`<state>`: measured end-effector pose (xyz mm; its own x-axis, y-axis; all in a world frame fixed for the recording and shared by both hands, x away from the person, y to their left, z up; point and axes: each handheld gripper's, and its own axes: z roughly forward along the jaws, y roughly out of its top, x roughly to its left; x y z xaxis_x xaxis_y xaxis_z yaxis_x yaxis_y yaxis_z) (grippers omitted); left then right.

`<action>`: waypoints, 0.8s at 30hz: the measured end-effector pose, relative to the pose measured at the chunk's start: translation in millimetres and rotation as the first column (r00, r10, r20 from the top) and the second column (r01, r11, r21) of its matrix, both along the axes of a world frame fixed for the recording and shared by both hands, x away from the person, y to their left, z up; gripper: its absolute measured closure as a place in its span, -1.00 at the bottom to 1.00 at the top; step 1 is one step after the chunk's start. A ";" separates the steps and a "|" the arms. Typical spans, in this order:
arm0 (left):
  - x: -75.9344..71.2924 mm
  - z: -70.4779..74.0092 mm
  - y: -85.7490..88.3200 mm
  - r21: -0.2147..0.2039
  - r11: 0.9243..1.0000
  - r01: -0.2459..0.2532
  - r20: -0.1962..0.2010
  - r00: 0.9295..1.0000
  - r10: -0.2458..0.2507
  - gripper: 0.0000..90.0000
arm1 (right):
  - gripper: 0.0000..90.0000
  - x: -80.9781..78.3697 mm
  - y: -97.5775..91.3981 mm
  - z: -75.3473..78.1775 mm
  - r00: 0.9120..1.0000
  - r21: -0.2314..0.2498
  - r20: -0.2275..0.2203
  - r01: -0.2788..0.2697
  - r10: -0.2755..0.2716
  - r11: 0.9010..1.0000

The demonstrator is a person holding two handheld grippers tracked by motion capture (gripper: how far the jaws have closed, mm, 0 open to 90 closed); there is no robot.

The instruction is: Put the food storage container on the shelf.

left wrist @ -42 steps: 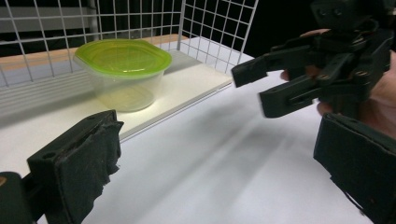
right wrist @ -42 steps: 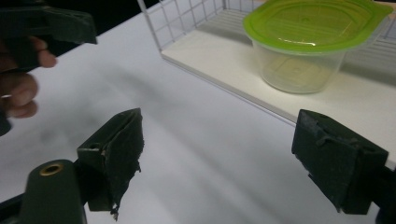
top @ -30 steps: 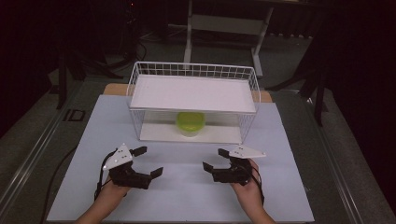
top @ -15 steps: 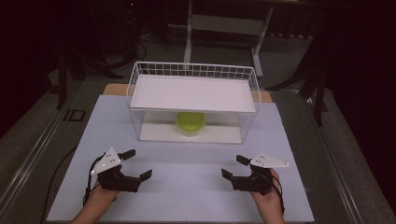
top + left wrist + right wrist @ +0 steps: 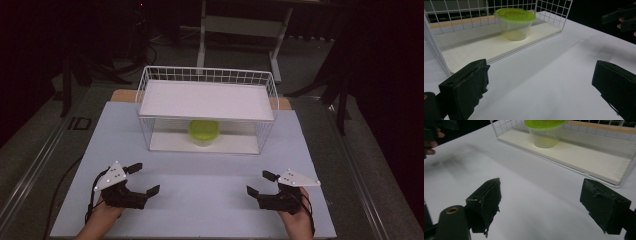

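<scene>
A clear plastic tub with a green lid (image 5: 203,131) stands on the bottom board of a white wire rack (image 5: 207,75), under its white upper shelf (image 5: 207,100). My left gripper (image 5: 146,178) rests open near the table's front left, well short of the rack. My right gripper (image 5: 258,183) is open at the front right. Each gripper's jaws are spread wide with nothing between them. In the left gripper view the tub (image 5: 514,22) sits behind the rack's wires, ahead of the gripper (image 5: 541,85). The right gripper view shows the tub (image 5: 545,132) beyond the gripper (image 5: 544,200).
The pale table top (image 5: 200,170) stretches between the rack and both hands. The rack's front side is open at the lower level. Dark floor and a stand's legs (image 5: 240,30) lie beyond the table. The other gripper (image 5: 621,17) appears far off in the left gripper view.
Both grippers have drawn back toward the table's front edge and moved apart, left going left and right going right. Both stayed open. The tub has not moved.
</scene>
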<state>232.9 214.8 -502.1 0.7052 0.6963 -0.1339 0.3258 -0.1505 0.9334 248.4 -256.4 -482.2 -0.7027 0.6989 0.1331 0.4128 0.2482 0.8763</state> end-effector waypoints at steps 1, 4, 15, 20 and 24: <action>0.0 -1.3 0.0 0.001 1.000 -0.001 -0.003 1.000 0.001 -0.97 | -0.62 0.4 -0.9 -0.5 1.000 -0.004 0.007 0.002 -0.002 1.000; 0.2 -5.9 0.4 -0.005 1.000 -0.003 -0.012 1.000 0.003 -0.97 | -0.62 1.7 -5.8 -3.1 1.000 0.008 0.014 0.005 -0.005 1.000; -0.1 -3.4 1.3 -0.019 1.000 -0.023 0.004 1.000 0.023 -0.97 | -0.62 12.0 -16.8 -15.9 1.000 -0.005 -0.018 -0.001 0.001 1.000; -1.6 -4.1 1.4 -0.027 0.999 -0.024 0.001 1.000 0.024 -0.97 | -0.62 15.5 -16.5 -21.4 0.999 -0.018 -0.040 0.008 -0.009 1.000; -2.6 -2.9 2.5 -0.041 0.999 -0.025 0.002 1.000 0.025 -0.97 | -0.62 15.8 -13.3 -20.9 0.999 -0.018 -0.040 -0.001 0.000 1.000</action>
